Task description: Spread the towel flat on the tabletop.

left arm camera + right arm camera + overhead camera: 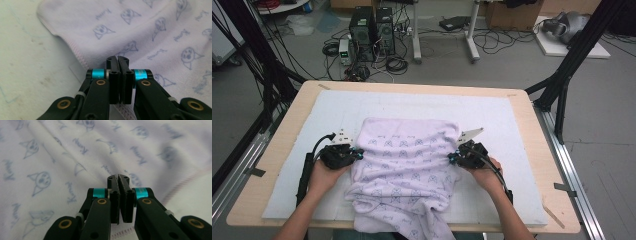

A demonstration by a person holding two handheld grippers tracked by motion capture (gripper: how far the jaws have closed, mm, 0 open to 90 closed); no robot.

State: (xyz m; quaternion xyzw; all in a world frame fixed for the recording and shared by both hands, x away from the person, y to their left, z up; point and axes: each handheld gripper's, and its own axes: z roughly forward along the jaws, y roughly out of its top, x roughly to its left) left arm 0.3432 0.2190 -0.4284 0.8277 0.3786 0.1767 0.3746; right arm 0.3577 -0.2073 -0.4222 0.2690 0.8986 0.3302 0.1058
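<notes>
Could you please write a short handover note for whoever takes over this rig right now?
Left gripper: jaws shut on the left hem of the towel, about midway along that side.
Right gripper: jaws shut on the towel's right hem, opposite.
Towel: lilac with a printed cat pattern, lying on the white mat in the middle of the table. Its far part lies fairly flat; the near part is bunched and hangs over the table's near edge.
Done: both side edges are gripped.
Left: probably lift or pull the sides to spread out or fold the towel; the near end is not yet straightened.
</notes>
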